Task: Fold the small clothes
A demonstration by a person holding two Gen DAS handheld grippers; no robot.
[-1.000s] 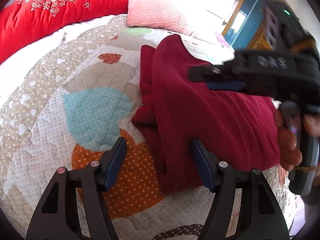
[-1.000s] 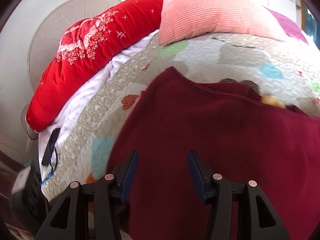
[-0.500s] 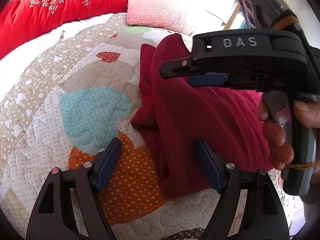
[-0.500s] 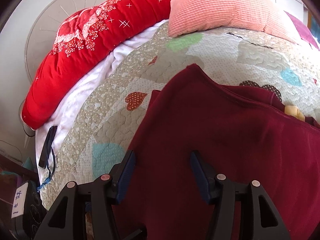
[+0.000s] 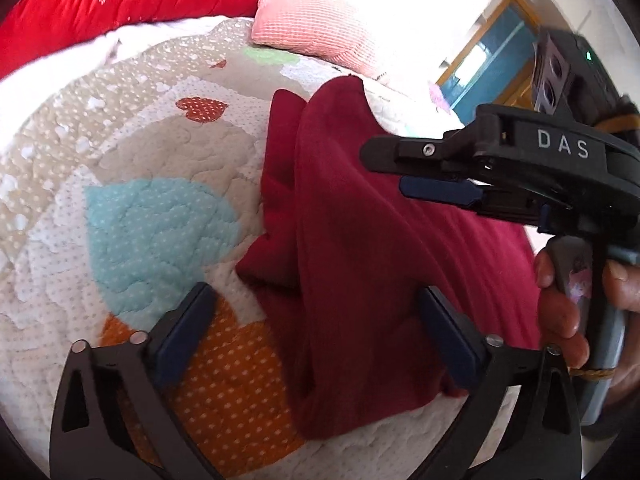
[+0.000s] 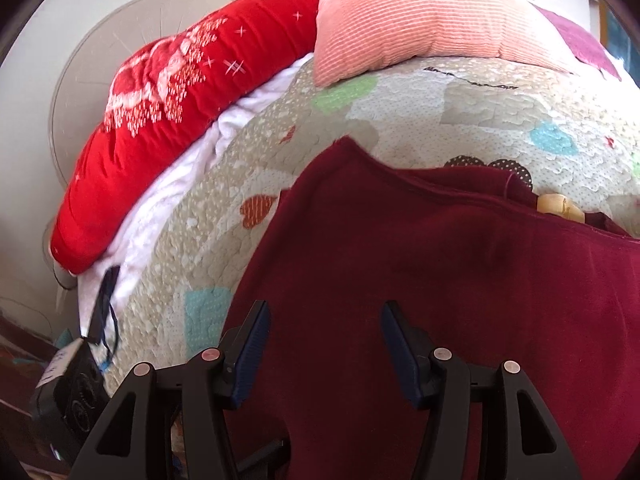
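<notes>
A dark red garment point(image 5: 360, 240), folded lengthwise, lies on the patchwork quilt point(image 5: 160, 220). My left gripper point(image 5: 316, 294) is low over its near end. Its jaws are opening wide, with the garment's folded left edge between them and neither pad pressing on it. Held by a hand at the right, my right gripper point(image 5: 384, 172) hovers over the far part of the cloth. In the right wrist view, that gripper point(image 6: 325, 308) is open above the garment point(image 6: 440, 280) with nothing clamped.
A red duvet point(image 6: 180, 100) and a pink pillow point(image 6: 420, 12) lie along the head of the bed. A small yellow thing point(image 6: 556, 206) peeks out behind the garment. A black device point(image 6: 72, 392) sits off the bed's left edge. A blue door point(image 5: 480, 64) shows at the far right.
The left jaws have spread much wider around the garment's near end. In the left wrist view the right gripper swung in over the cloth, then drew back to the right.
</notes>
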